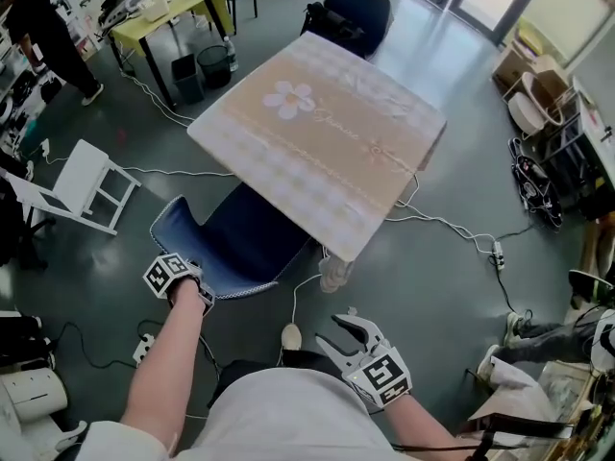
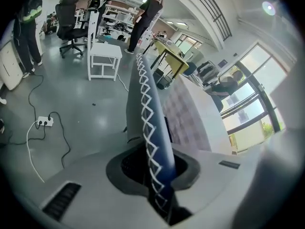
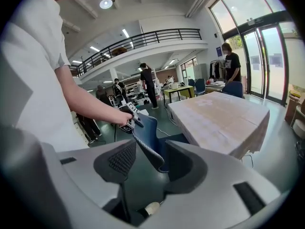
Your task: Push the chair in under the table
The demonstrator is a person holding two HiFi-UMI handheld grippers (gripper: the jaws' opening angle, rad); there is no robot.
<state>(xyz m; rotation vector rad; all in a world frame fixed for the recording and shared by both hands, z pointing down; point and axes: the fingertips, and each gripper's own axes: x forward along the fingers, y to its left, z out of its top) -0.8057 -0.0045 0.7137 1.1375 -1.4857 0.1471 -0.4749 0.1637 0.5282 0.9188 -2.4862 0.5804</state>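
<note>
Grey glossy floor (image 1: 452, 286), crossed by white cables (image 1: 452, 227), surrounds a central square table in beige checked cloth with a daisy (image 1: 317, 142); the cloth's script is illegible. Left gripper (image 2: 157, 168) clamps the dark-blue white-stitched chair (image 1: 240, 243) by its backrest, seat partly under the table; right gripper (image 3: 150, 163) gapes empty.

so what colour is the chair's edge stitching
White criss-cross stitching, clearest in the left gripper view.

The left gripper (image 2: 155, 170) has its jaws clamped on the blue chair (image 2: 143, 99) at its white-stitched edge.
</note>
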